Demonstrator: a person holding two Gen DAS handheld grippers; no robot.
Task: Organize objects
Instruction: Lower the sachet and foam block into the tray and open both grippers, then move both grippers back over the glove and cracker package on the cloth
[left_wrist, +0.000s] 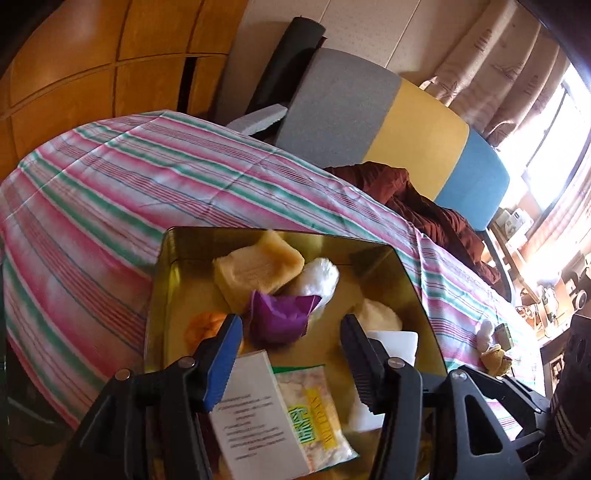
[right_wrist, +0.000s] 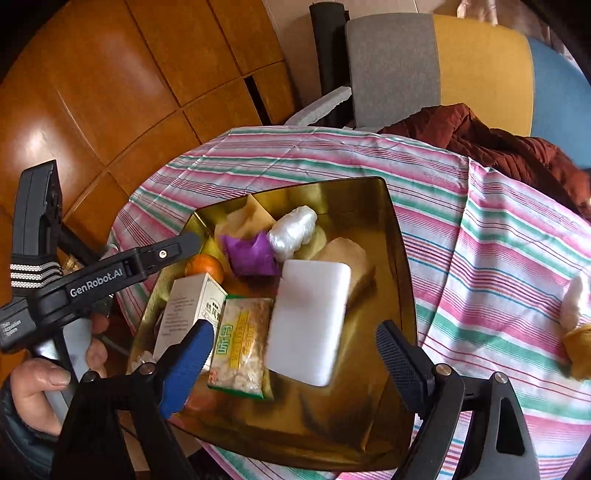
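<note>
In the gold tray most objects already lie – sponge, snack packet; a small plush toy remains on the striped cloth; left gripper and right gripper both spread, empty

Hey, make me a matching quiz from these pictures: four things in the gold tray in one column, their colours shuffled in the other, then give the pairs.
Things:
1. fruit
2. crumpled wrapper
3. foam block
4. snack packet's print

Colours:
A. white
B. yellow and green
C. orange
D. purple

Pairs: 1-C, 2-D, 3-A, 4-B

All four lie in the gold tray.
</note>
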